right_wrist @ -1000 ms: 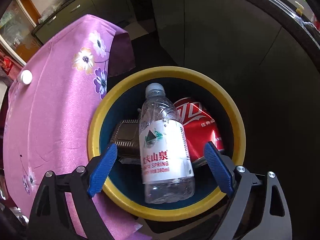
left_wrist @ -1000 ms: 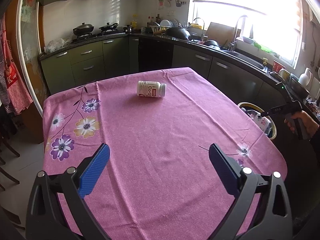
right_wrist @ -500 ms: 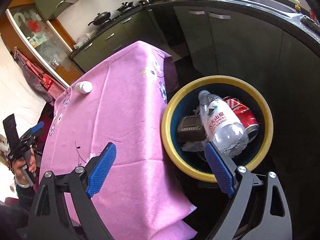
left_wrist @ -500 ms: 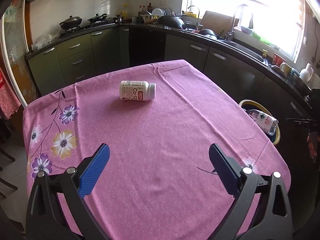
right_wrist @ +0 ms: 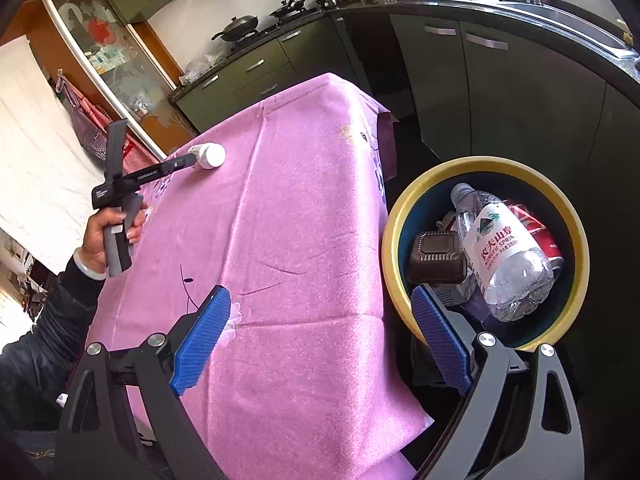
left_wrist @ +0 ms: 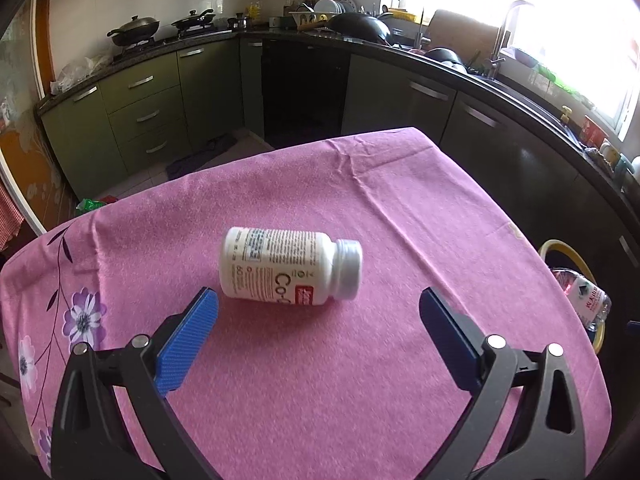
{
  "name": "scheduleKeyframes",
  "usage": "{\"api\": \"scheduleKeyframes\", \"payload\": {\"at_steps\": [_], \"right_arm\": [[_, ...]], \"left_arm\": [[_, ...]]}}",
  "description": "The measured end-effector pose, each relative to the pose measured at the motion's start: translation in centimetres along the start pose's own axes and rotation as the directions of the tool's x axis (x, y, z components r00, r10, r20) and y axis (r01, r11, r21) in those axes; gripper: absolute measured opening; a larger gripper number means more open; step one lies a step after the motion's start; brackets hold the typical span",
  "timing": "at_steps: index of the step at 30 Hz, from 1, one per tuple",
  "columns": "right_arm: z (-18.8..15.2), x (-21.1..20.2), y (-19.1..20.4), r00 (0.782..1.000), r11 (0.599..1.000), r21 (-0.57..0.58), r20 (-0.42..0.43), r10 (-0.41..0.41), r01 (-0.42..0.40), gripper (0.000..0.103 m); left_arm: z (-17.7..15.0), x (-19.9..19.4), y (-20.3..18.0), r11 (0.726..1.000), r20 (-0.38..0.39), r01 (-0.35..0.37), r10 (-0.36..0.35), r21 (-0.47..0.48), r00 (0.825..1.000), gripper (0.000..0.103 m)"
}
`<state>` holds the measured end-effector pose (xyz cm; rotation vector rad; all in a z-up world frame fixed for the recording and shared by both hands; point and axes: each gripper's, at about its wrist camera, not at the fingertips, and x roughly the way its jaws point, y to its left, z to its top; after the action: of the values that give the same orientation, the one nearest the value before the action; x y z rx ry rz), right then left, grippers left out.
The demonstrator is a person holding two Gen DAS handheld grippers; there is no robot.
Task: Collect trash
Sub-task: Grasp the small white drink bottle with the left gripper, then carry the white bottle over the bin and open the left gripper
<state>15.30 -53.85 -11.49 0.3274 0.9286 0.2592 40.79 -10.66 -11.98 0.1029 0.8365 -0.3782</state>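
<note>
A white pill bottle (left_wrist: 290,272) lies on its side on the pink flowered cloth of the tabletop (left_wrist: 360,380), its grey-white cap facing right and its label printed in small text with a red patch. The left gripper (left_wrist: 318,336) hovers just short of the bottle, blue fingers (left_wrist: 188,336) spread wide and empty. The right gripper (right_wrist: 320,340), fingers also apart and empty, hangs well away from the bottle, beside a yellow-rimmed bin (right_wrist: 400,216) holding a water bottle (right_wrist: 504,256).

Blown-out window (left_wrist: 568,20) glare, fisheye-warped edges
</note>
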Motion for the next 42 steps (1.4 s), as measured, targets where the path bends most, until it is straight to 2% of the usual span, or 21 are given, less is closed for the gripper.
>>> {"api": "scheduleKeyframes", "payload": {"at_steps": [6, 15, 18, 22, 28, 36, 42], "right_arm": [[-0.2, 1.6, 0.3, 1.0, 1.0, 0.001, -0.019, 0.021, -0.021, 0.091], [0.0, 3.3, 0.9, 0.998, 0.999, -0.011, -0.054, 0.041, -0.041, 0.091], [-0.1, 3.7, 1.2, 0.997, 0.999, -0.017, -0.06, 0.045, -0.046, 0.091], [-0.2, 3.8, 1.6, 0.997, 0.999, -0.022, -0.065, 0.045, -0.046, 0.091], [-0.4, 3.6, 1.7, 0.997, 0.999, -0.019, -0.07, 0.043, -0.044, 0.091], [-0.5, 3.9, 1.8, 0.996, 0.999, -0.022, -0.082, 0.046, -0.048, 0.091], [-1.4, 3.0, 2.4, 0.996, 0.998, -0.027, -0.062, 0.059, -0.061, 0.091]], "left_arm": [[1.2, 2.9, 1.1, 1.0, -0.038, -0.011, 0.01, -0.026, 0.999, 0.096], [1.4, 4.4, 0.8, 1.0, -0.057, -0.011, 0.011, -0.003, 0.998, 0.096], [1.4, 4.7, 0.7, 1.0, -0.06, -0.012, 0.013, 0.002, 0.998, 0.091], [1.4, 5.0, 0.8, 1.0, -0.068, -0.018, 0.018, -0.003, 0.998, 0.081], [1.2, 4.8, 0.6, 1.0, -0.06, -0.019, 0.02, 0.009, 0.998, 0.08], [0.3, 2.9, 0.2, 1.0, -0.045, -0.002, 0.003, 0.014, 0.999, 0.08], [-1.7, -2.0, -1.6, 0.999, 0.0, 0.021, -0.021, 0.036, 1.0, 0.08]]}}
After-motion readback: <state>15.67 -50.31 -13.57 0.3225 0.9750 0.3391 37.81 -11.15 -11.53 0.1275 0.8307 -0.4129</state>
